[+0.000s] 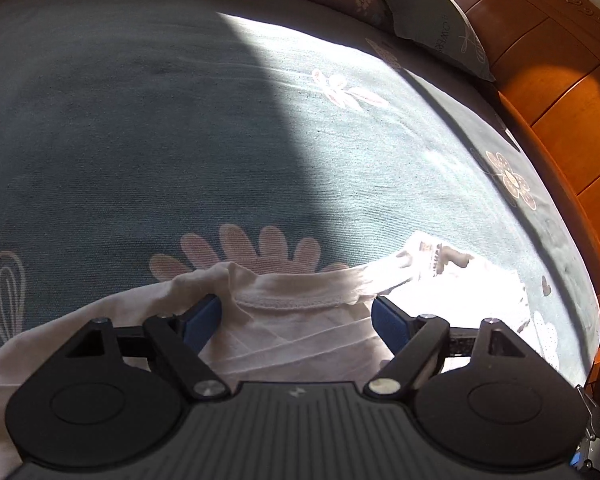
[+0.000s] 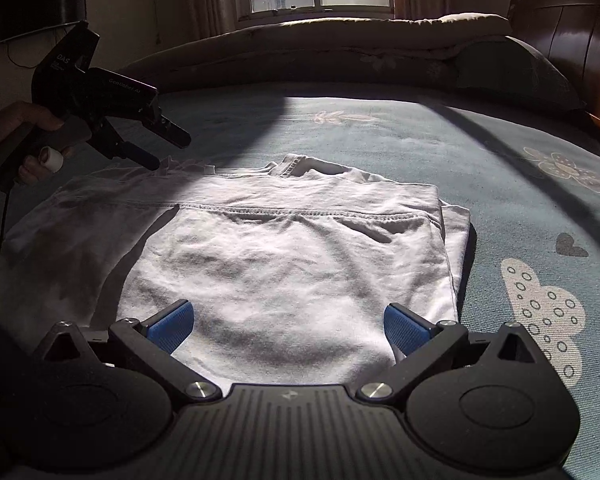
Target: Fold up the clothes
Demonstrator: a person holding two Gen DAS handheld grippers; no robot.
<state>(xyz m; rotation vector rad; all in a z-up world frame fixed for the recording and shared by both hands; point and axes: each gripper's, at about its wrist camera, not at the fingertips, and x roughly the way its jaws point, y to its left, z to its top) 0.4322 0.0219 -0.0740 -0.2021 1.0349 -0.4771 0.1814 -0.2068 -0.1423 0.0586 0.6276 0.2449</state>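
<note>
Left tool (image 1: 296,314) is being held wide open and empty over the shirt (image 1: 300,332) edge, where bedsheet (image 1: 140,140) risks being pinched too.

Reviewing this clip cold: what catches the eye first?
A white shirt, partly folded, lies in a patch of sunlight on the blue flowered bedsheet. The left gripper hangs open over the shirt's far left edge, while the right gripper waits open at the near hem.
</note>
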